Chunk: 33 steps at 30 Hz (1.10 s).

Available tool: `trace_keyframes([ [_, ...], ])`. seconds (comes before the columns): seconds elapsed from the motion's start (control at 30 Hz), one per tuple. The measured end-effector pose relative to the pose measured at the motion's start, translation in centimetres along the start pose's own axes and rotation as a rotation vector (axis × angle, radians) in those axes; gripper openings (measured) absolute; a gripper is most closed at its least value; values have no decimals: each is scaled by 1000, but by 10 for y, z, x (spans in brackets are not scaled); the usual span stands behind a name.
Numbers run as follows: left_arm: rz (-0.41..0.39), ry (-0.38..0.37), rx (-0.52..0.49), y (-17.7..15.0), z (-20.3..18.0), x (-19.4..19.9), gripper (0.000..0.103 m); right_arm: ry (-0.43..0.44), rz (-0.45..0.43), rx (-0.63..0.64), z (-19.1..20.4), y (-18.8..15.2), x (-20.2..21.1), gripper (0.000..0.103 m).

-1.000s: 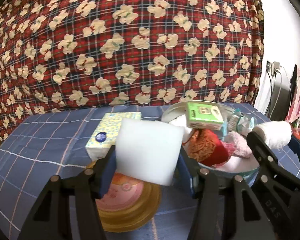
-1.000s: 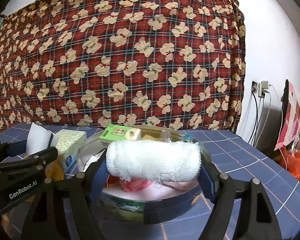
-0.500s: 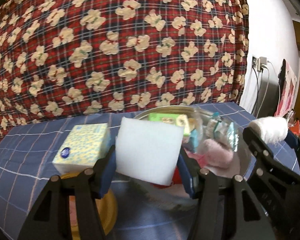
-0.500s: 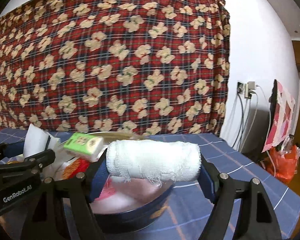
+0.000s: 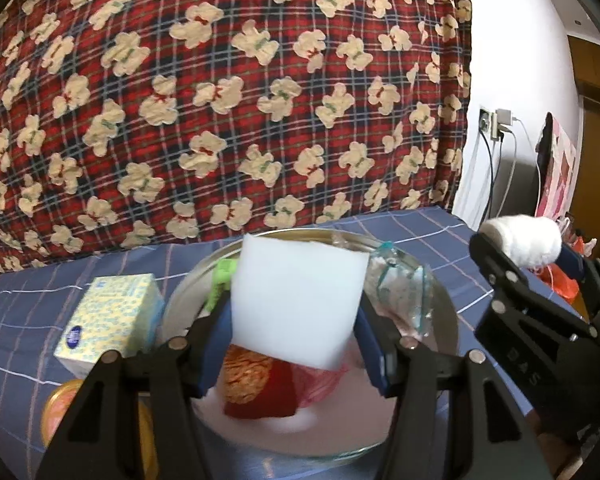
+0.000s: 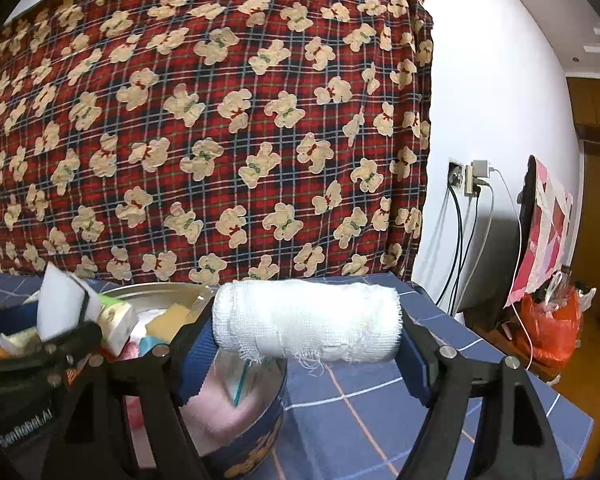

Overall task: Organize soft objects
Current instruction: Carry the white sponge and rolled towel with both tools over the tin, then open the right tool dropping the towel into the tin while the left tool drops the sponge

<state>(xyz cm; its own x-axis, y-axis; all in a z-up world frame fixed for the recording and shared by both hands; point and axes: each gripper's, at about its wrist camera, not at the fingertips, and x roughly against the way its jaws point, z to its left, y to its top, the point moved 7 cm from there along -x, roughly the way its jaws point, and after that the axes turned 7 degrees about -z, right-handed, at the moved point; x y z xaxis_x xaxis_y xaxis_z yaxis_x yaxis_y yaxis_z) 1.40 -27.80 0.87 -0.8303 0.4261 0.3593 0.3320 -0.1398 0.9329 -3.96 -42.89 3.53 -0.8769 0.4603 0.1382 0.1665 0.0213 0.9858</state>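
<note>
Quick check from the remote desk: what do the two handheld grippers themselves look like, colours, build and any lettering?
Both are matte black plastic. The left gripper has two angular, strutted fingers dotted with round silver pins, each tipped by a blue pad. The right gripper is built the same, with blue pads and silver pins. White lettering, seemingly "GenRobot.AI", runs along the left gripper's side in the right wrist view. No cables, sleeves or hands show.
</note>
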Motion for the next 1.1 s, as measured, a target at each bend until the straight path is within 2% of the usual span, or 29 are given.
trace_keyframes([
  [0.17,30,-41,27,-1,-13,-14,57,7,17,-13,-3,3,-17,80],
  [0.53,56,-34,32,3,-19,-42,57,38,75,-6,8,4,-58,80],
  [0.67,54,-4,16,5,-15,-53,57,82,157,-16,21,0,-84,80],
  [0.83,97,52,14,-1,-3,-66,58,173,312,-27,44,-18,-113,80],
  [0.87,102,53,14,-3,-2,-68,63,186,329,-31,48,-22,-115,80],
  [0.93,109,66,6,-7,0,-71,66,197,331,-38,51,-23,-114,81],
  [0.97,107,73,2,-9,1,-71,77,206,326,-43,52,-23,-112,83],
  [1.0,103,73,5,-10,2,-70,83,223,322,-55,52,-23,-110,86],
  [1.03,97,69,11,-10,2,-69,95,238,322,-73,51,-23,-109,89],
  [1.07,89,69,15,-10,3,-68,103,246,323,-92,50,-22,-108,89],
  [1.1,78,74,16,-9,3,-65,103,249,320,-112,47,-21,-106,89],
])
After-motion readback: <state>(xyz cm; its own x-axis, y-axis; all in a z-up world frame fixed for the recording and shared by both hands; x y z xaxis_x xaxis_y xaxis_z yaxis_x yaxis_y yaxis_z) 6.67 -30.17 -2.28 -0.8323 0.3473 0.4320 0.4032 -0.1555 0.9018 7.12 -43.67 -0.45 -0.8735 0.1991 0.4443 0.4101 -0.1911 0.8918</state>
